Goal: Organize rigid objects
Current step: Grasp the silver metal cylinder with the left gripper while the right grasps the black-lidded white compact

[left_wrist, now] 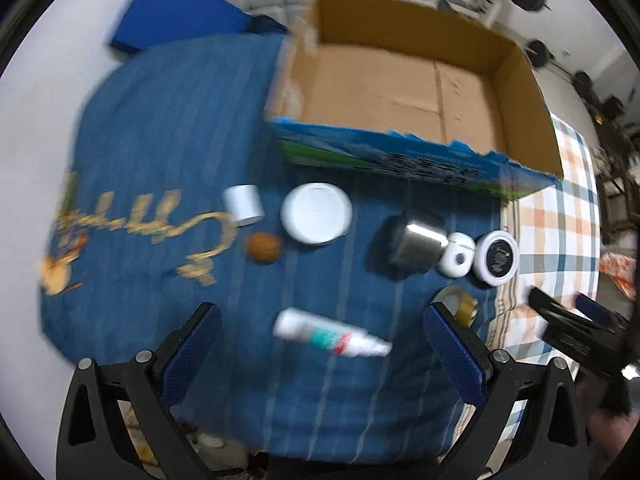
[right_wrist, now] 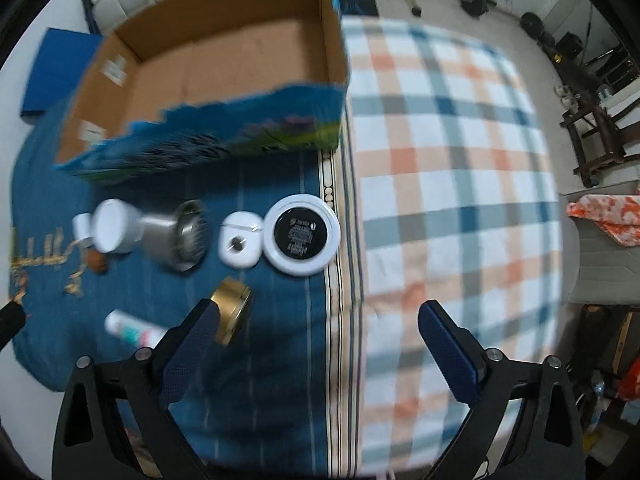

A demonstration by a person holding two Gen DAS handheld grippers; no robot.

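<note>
Your two grippers hang over a bed strewn with small containers, both spread wide and holding nothing.

Your left gripper [left_wrist: 322, 338] points down at a blue cloth [left_wrist: 160, 140], its jaws apart above a white tube [left_wrist: 328, 334] that lies between them untouched. Your right gripper [right_wrist: 318, 334] stands just as wide over the edge of a plaid sheet [right_wrist: 448, 168], a gold tin [right_wrist: 232, 310] beside its left finger. Beyond, in a row: a small white cylinder [left_wrist: 244, 205], a white jar [left_wrist: 316, 213], a steel cup [left_wrist: 416, 244], a white case [left_wrist: 457, 255] and a black-topped round tin [left_wrist: 497, 258]. An open cardboard box [left_wrist: 516, 92] sits behind them.
</note>
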